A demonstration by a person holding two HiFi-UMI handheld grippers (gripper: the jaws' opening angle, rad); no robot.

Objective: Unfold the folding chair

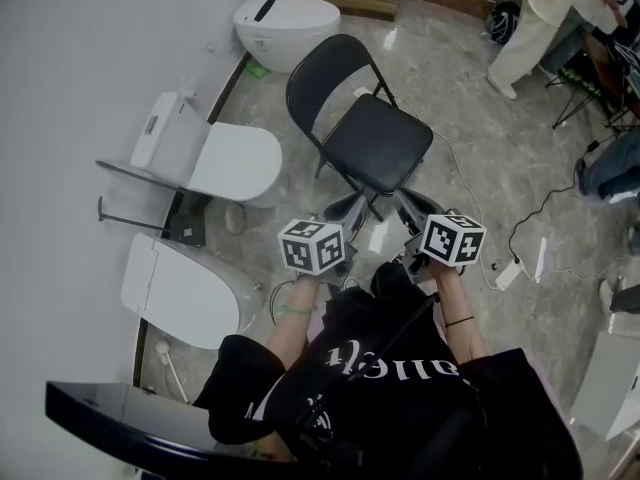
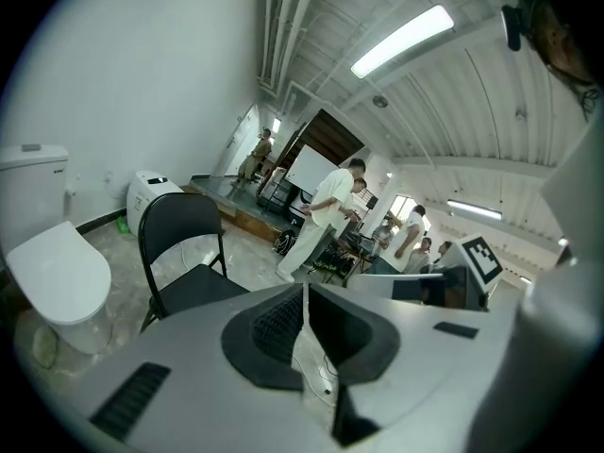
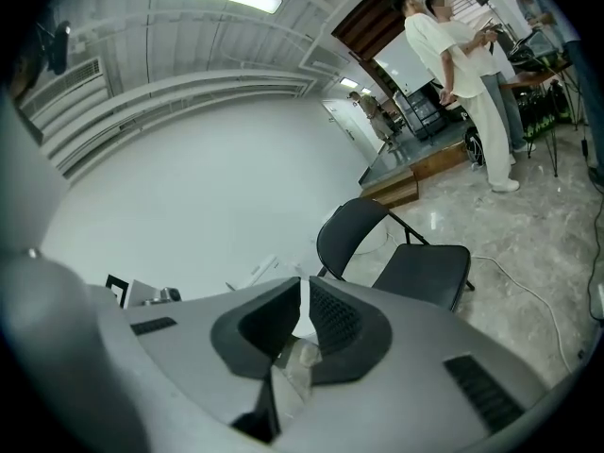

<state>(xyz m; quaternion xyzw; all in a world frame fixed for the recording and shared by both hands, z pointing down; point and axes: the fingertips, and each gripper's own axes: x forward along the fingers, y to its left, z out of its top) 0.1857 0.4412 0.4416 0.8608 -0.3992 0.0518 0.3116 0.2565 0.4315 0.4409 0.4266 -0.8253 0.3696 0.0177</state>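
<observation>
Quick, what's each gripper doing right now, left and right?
Left gripper: shut, holding nothing.
Right gripper: shut, holding nothing.

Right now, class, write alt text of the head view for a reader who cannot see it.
A black folding chair stands unfolded on a marbled floor, just beyond the person's left tool and right tool, both shut. White toilets line the left wall.

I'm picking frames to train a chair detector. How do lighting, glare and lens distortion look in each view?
Head view: soft, even light; the folding chair is sharp, with a small bright reflection on the glossy floor behind it. Left gripper view: strong fisheye, dark corners, the ceiling light blown out. Right gripper view: same fisheye bending, chair dark against a bright wall.
</observation>
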